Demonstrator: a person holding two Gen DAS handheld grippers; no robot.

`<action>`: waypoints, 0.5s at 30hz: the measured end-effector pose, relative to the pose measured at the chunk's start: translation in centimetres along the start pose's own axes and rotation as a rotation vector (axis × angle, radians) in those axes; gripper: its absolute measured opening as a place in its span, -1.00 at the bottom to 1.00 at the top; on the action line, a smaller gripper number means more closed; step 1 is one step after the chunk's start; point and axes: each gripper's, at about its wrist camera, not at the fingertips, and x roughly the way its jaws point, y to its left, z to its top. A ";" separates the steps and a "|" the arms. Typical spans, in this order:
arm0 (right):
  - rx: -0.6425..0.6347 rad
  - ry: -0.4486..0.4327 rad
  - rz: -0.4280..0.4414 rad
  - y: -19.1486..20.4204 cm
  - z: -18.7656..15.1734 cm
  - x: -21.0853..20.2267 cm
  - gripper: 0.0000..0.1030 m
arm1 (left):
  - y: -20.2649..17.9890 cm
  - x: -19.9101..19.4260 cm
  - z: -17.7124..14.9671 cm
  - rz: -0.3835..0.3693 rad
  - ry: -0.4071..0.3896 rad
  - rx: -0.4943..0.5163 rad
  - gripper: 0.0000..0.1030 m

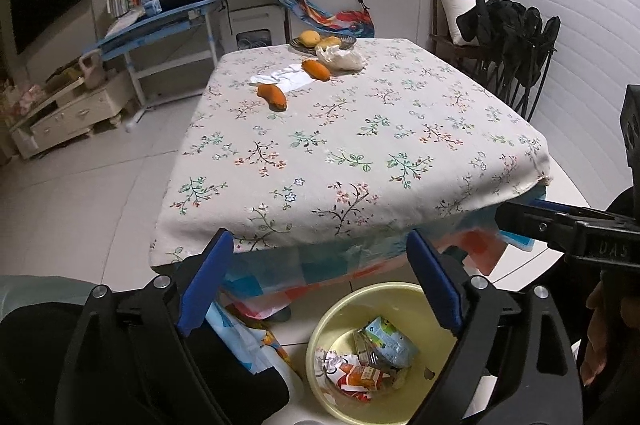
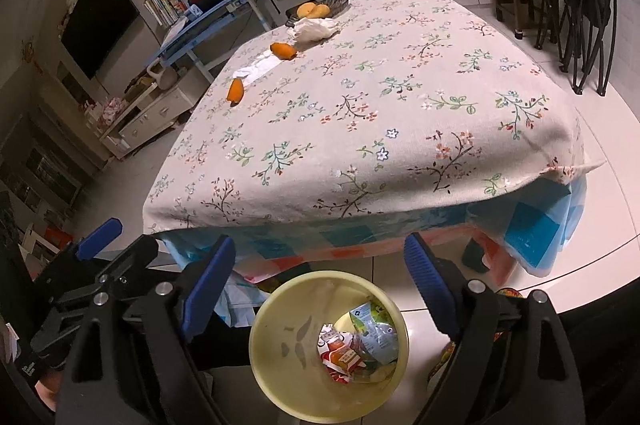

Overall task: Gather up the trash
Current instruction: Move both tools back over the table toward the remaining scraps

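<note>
Left gripper [image 1: 320, 281] jaws wide apart, nothing between the blue pads; right gripper [image 2: 320, 285] likewise wide and empty, both hanging above the yellow bin [image 2: 328, 345] on the floor just off the table's near edge. Crumpled wrappers [image 2: 352, 349] lie inside the bin. On the floral tablecloth [image 2: 360, 113], toward the far edge: two orange fruits [image 1: 272, 96], white paper [image 1: 286, 75], a crumpled plastic bag [image 1: 340, 59], and a fruit plate [image 1: 322, 41] at the far edge.
</note>
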 end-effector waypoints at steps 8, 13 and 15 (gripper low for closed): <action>-0.007 0.000 -0.003 0.1 0.0 0.0 0.62 | -0.1 0.0 0.0 0.004 -0.006 -0.003 0.69; -0.026 -0.010 0.009 0.8 0.7 0.0 0.62 | 1.0 0.6 1.2 -0.041 -0.002 -0.085 0.69; -0.049 -0.022 0.012 1.3 1.4 0.0 0.62 | 1.6 0.9 1.8 -0.036 -0.007 -0.121 0.69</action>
